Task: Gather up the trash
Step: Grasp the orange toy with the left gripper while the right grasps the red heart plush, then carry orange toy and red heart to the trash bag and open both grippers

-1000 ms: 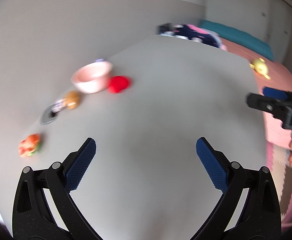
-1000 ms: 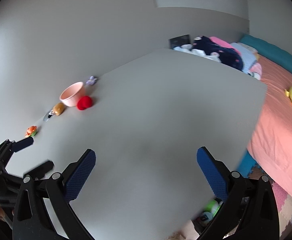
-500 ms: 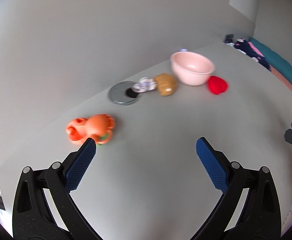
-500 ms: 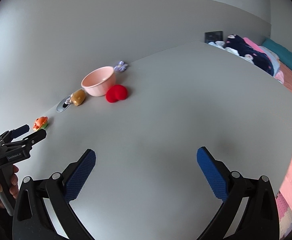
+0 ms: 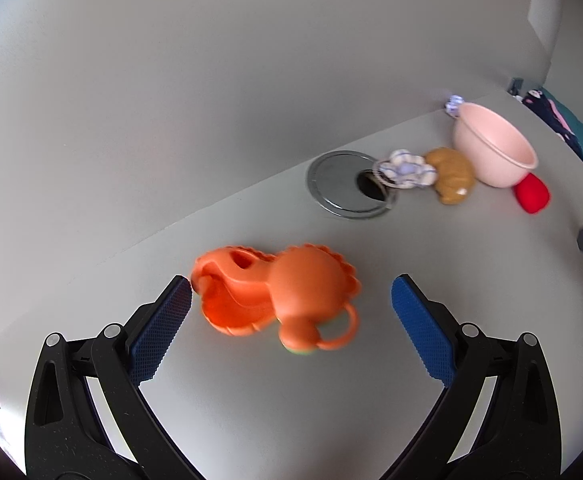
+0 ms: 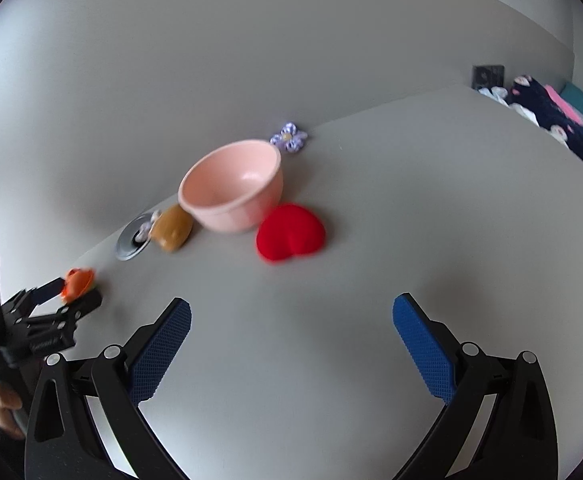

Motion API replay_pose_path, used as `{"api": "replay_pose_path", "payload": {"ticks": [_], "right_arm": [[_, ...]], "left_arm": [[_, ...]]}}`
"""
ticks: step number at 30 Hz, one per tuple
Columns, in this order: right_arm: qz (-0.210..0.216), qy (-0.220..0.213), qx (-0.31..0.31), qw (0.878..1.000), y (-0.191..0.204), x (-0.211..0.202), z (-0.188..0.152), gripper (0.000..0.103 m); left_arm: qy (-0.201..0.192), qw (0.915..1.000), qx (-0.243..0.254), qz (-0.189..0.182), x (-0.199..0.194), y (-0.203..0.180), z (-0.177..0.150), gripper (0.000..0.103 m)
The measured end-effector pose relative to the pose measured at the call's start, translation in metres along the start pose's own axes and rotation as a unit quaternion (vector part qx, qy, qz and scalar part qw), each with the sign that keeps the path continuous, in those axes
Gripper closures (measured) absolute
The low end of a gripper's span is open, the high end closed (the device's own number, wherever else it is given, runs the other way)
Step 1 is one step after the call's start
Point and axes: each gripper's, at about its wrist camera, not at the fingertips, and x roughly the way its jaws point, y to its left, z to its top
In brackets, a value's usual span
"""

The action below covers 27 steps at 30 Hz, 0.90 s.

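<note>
Holding the left hand-held gripper (image 5: 291, 300) low over the grey worktop (image 5: 291, 400), we have its blue pads spread wide around an orange toy (image 5: 287, 296). The left pad (image 5: 163, 324) sits just beside the toy's scalloped edge; we cannot tell whether it touches. The right pad stands apart from the toy. The toy lies on the worktop, slightly blurred.

Beyond it a round metal grommet (image 5: 339, 184) is set into the worktop, with a pale blue-and-white flower (image 5: 407, 168) lying over its hole. A brown toy (image 5: 453, 176) touches the flower, and a pink bowl (image 5: 495, 140) stands just beside the brown toy. A red heart (image 5: 533, 196) lies near the bowl's base.

Our right hand-held gripper (image 6: 291, 328) hangs open over bare worktop, nothing between its pads. Ahead of it we see the bowl, the heart and a second flower (image 6: 289, 138) behind the bowl near the wall.
</note>
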Motion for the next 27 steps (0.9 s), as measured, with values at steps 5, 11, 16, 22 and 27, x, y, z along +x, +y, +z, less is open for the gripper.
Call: {"api": "replay_pose_path", "payload": {"ticks": [5,11,16,22,27], "right_arm": [[-0.025,0.017,-0.025,0.999,0.013,0.029,0.018,0.003],[-0.06,0.041,-0.04,0.997,0.012,0.056,0.027,0.003],[-0.08,0.04,-0.055,0.994,0.013,0.06,0.025,0.031],[-0.069,0.036,-0.058,0.995,0.007,0.043,0.022,0.053],[-0.05,0.028,-0.04,0.998,-0.004,0.016,0.013,0.053]], "left_arm": [[0.0,1.0,-0.001,-0.005,0.008,0.002,0.004,0.01],[-0.002,0.9999,0.008,-0.007,0.008,-0.001,0.005,0.024],[-0.002,0.9999,0.011,-0.009,0.008,-0.004,0.005,0.024],[0.0,0.9992,0.034,-0.019,0.004,-0.01,0.002,0.024],[-0.009,0.9986,0.045,-0.024,-0.007,-0.021,-0.001,0.024]]}}
